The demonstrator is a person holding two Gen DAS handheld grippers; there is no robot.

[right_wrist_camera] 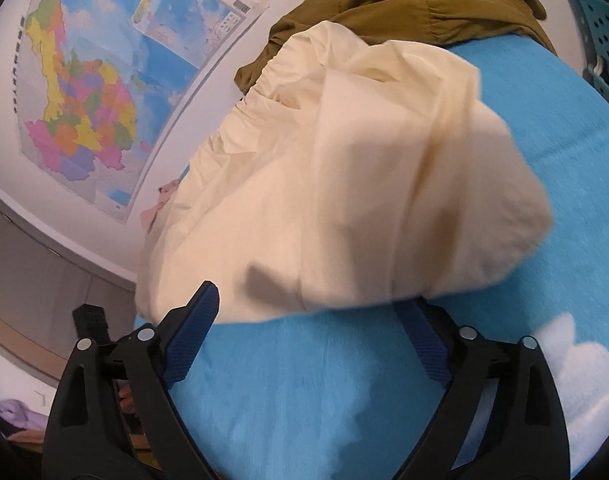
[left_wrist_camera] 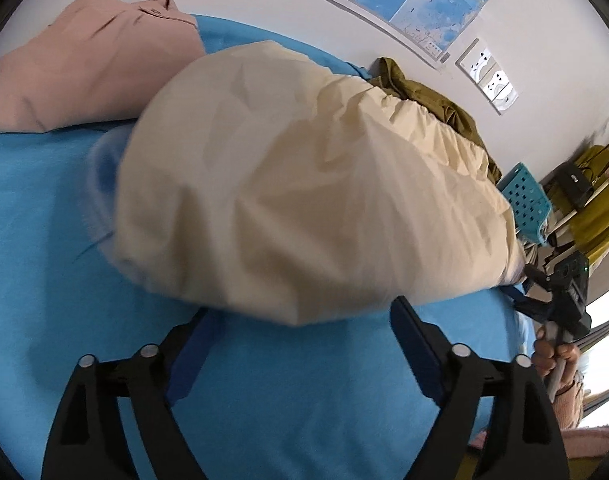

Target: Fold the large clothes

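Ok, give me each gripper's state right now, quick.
Left gripper: open, holding nothing, at the cream garment's near edge.
Right gripper: open, holding nothing, at the same garment.

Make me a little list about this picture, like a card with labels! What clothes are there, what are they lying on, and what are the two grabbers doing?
surface: blue sheet
clothes being folded: cream garment, bunched in the middle, a bit blurred
other clothes: pink garment behind it on the left; olive garment behind it by the wall
left gripper: open, at the cream garment's near edge
right gripper: open, at the cream garment's near edge
on the wall: map
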